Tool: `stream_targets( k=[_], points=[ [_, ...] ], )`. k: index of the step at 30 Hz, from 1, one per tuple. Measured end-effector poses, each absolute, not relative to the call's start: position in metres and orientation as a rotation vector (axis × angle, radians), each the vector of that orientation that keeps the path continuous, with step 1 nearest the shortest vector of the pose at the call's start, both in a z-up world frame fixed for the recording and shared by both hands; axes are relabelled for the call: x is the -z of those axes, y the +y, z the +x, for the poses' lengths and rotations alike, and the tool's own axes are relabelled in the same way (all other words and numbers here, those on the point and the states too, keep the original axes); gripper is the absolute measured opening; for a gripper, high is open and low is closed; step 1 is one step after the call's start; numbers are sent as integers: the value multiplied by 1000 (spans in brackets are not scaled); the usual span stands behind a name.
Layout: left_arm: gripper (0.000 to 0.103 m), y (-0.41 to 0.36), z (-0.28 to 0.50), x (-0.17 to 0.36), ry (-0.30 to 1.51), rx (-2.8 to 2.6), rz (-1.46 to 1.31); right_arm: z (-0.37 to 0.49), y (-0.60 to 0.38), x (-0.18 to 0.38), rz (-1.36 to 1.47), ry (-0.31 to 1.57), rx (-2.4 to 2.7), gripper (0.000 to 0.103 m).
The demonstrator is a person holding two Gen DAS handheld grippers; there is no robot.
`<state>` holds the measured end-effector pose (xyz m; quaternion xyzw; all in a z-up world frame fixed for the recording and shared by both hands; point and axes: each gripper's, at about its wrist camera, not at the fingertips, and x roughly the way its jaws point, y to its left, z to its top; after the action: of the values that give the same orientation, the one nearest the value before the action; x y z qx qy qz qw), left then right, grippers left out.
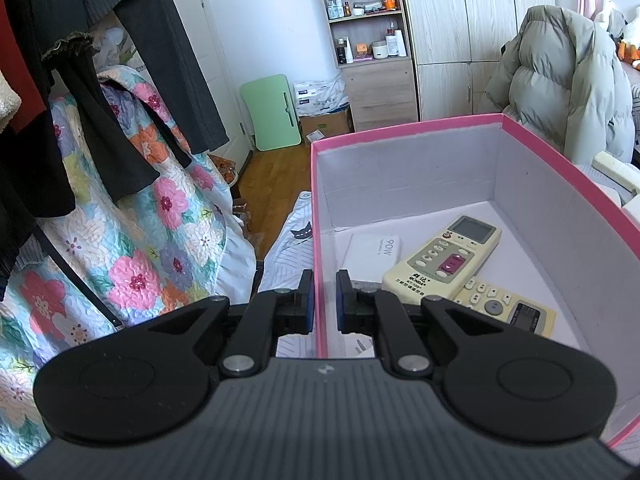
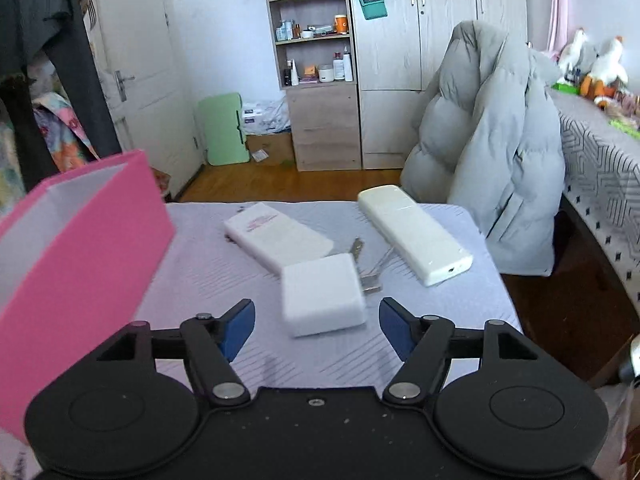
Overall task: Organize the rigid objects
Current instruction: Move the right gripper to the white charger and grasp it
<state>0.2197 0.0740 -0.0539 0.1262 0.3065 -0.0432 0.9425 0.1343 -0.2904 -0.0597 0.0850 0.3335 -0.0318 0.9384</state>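
Observation:
My left gripper (image 1: 325,300) is shut on the left wall of the pink box (image 1: 320,216), one finger outside and one inside. The box holds a cream remote (image 1: 444,258), a second remote (image 1: 508,308) under it and a white 90W charger (image 1: 372,252). In the right wrist view the pink box (image 2: 80,248) stands at the left, tilted. My right gripper (image 2: 316,326) is open, its fingers either side of a white square charger (image 2: 322,300) on the table. Behind it lie a white power bank (image 2: 278,236), a face-down cream remote (image 2: 414,234) and metal keys (image 2: 366,270).
The table has a pale patterned cloth (image 2: 224,280). A chair with a grey puffer coat (image 2: 492,148) stands behind the table's far right. A floral quilt (image 1: 132,240) and hanging dark clothes (image 1: 100,80) are to the left. Shelves and a wardrobe line the back wall.

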Motion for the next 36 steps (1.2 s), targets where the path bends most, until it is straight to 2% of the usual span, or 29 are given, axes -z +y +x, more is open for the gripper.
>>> stream_targets(
  k=[9, 11, 16, 24, 36],
  points=[
    [8, 74, 220, 54, 625, 89, 257, 152, -288, 81, 77, 686, 27, 73],
    [8, 73, 220, 54, 625, 88, 260, 152, -283, 87, 56, 671, 26, 60],
    [8, 72, 220, 55, 623, 83, 274, 144, -275, 83, 77, 652, 40, 60],
    [9, 72, 219, 55, 623, 86, 266, 117, -261, 68, 179, 799, -45, 60],
    [9, 73, 218, 55, 624, 86, 267, 116, -245, 74, 61, 831, -55, 62]
  ],
)
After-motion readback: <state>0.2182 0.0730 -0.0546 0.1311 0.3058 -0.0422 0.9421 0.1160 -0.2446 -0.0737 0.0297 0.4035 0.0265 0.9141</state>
